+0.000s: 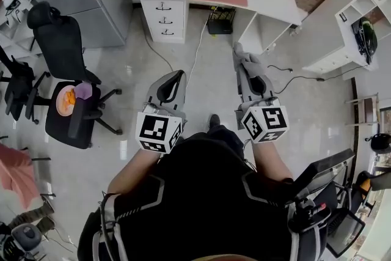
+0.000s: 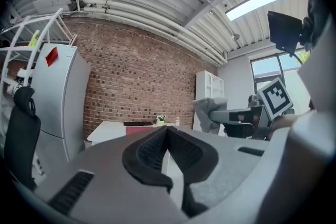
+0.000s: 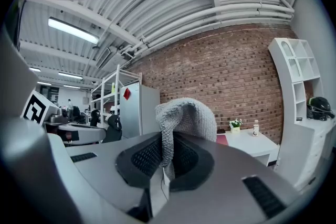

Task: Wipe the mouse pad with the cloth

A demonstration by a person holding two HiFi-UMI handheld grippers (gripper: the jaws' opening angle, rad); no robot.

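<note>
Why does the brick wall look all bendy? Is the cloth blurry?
Left gripper view: the wide lens bows the brick wall; the ceiling light glares. Right gripper view: same bowing, cloth in the right claw sharp. Head view: edges curve.

Left hand-held gripper [image 2: 167, 130]: jaws closed together, nothing between them; beyond, a white desk [image 2: 105, 131] against a brick wall [image 2: 136, 81] carries the red mouse pad [image 2: 135, 129]; at right, the right hand-held gripper [image 2: 212, 115] grips a grey cloth [image 2: 206, 106].
</note>
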